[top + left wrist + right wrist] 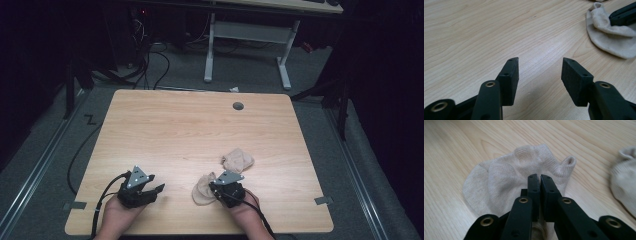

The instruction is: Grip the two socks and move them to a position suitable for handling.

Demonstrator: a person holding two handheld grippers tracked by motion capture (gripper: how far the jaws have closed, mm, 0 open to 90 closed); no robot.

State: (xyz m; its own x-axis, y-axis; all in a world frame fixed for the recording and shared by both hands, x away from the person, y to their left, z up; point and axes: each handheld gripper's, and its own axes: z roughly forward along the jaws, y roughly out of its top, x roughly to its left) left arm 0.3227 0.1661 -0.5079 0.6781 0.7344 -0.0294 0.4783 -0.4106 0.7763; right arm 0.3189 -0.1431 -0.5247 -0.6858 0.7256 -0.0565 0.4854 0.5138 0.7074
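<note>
Beige sock (pixel 506 180) lies at six o'clock on the wooden counter (pixel 175 125), pinched in the right gripper (pixel 540 178)'s narrowed fingers; its mate (pixel 238 160) waits at two o'clock, unpaired. Left gripper (pixel 540 67) hangs wide, empty. Only the high view takes in both socks whole.

- The table (pixel 200 130) is evenly lit from above; everything around it sinks into near-black.
- Shadows on the table are faint and soft, with no glare.
- Near the sock (pixel 506 177), the right gripper's (pixel 540 178) jaw bases blur.
</note>
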